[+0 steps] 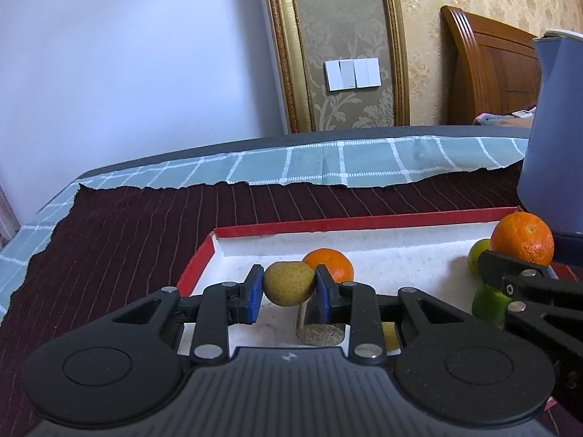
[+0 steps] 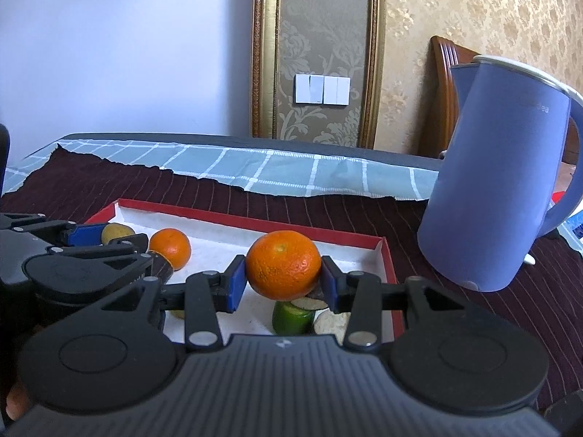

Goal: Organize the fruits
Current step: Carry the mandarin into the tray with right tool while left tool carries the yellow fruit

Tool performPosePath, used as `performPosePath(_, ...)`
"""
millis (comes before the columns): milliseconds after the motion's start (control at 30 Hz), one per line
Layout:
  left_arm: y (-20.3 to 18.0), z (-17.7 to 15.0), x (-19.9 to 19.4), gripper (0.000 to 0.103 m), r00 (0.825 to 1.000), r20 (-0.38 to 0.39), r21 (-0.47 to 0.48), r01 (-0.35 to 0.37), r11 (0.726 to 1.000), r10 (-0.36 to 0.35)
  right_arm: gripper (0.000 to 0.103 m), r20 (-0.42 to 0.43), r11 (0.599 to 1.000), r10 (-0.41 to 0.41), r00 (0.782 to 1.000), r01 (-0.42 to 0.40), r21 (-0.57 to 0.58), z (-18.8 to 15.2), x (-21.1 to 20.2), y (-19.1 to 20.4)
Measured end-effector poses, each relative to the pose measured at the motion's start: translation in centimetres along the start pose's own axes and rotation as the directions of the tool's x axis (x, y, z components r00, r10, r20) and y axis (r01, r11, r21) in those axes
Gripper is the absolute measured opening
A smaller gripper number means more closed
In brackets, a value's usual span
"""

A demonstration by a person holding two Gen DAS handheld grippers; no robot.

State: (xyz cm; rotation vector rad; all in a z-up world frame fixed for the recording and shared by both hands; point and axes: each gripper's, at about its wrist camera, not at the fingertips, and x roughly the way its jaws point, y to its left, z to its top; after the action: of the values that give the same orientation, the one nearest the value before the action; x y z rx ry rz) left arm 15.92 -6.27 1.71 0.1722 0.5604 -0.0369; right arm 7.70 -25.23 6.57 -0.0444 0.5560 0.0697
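Orange mandarin (image 2: 283,265) (dimpled) clamped in right tool (image 2: 283,284), left tool (image 1: 289,287) gripping yellow-green fruit (image 1: 289,283)

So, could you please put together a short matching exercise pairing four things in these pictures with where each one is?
Things:
1. yellow-green fruit
2. large orange
3. small orange
4. blue kettle

Places:
A. lying loose in the red-rimmed tray
B. held in the right claw
C. standing on the dark cloth, outside the tray
D. held in the left claw

Pairs: 1-D, 2-B, 3-A, 4-C
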Motion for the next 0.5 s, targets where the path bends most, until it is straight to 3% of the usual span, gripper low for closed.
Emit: performPosePath(500, -0.4, 0.6, 0.8, 0.029, 1.0, 0.005, 0.006, -0.008, 1.0, 0.008, 0.041, -0.02, 1.0, -0.024, 1.0, 0.025, 0.012, 0.5, 1.6, -0.3)
